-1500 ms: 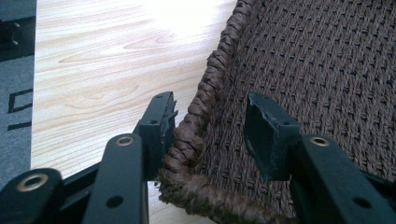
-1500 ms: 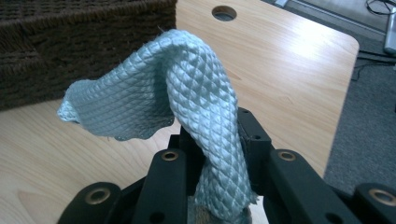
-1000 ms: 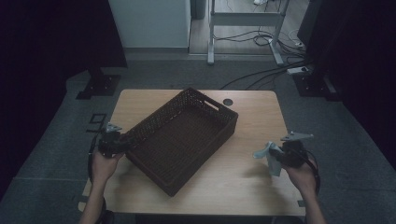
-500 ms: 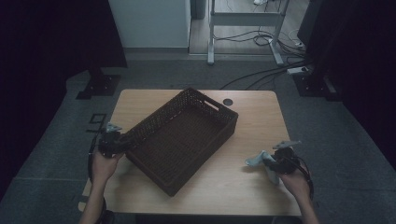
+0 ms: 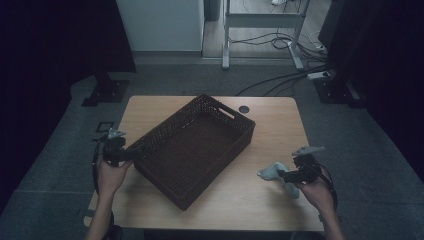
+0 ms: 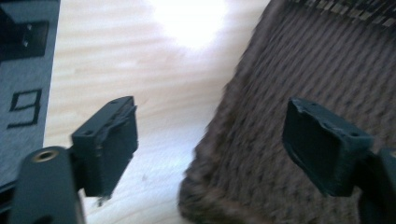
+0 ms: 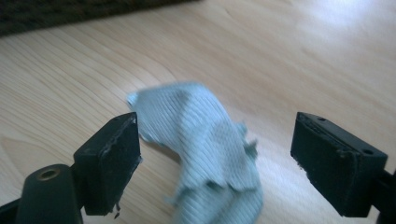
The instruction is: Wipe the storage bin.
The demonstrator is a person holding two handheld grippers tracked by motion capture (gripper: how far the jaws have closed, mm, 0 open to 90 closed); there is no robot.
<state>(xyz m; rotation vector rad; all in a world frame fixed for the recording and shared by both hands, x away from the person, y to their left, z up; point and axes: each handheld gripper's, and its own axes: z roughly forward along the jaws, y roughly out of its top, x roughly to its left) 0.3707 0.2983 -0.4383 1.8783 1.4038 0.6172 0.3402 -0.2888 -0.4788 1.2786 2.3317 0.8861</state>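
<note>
A dark brown wicker basket (image 5: 192, 150) sits askew in the middle of the wooden table (image 5: 280, 120). My left gripper (image 5: 131, 154) is at its near-left corner. In the left gripper view that corner (image 6: 289, 93) lies between the jaws, which have just been opening; the left gripper (image 6: 215, 149) is open and its pads stand off the weave. A crumpled light blue cloth (image 5: 272, 171) lies on the table right of the basket. My right gripper (image 5: 281, 175) is over the cloth (image 7: 205, 135), its jaws also just opened wide; the right gripper (image 7: 217, 158) is open on either side of it.
A small black round disc (image 5: 243, 109) sits on the table behind the basket. The table's left edge runs close by my left hand, with a grey floor mat marked 9 (image 6: 25, 107) beyond it. Cables (image 5: 280, 80) and a metal frame (image 5: 260, 25) lie on the floor beyond the table.
The right hand has come a little toward the table's front and the cloth, held up before, now lies on the wood. Both grippers' jaws have spread. The left hand stays at the basket corner.
</note>
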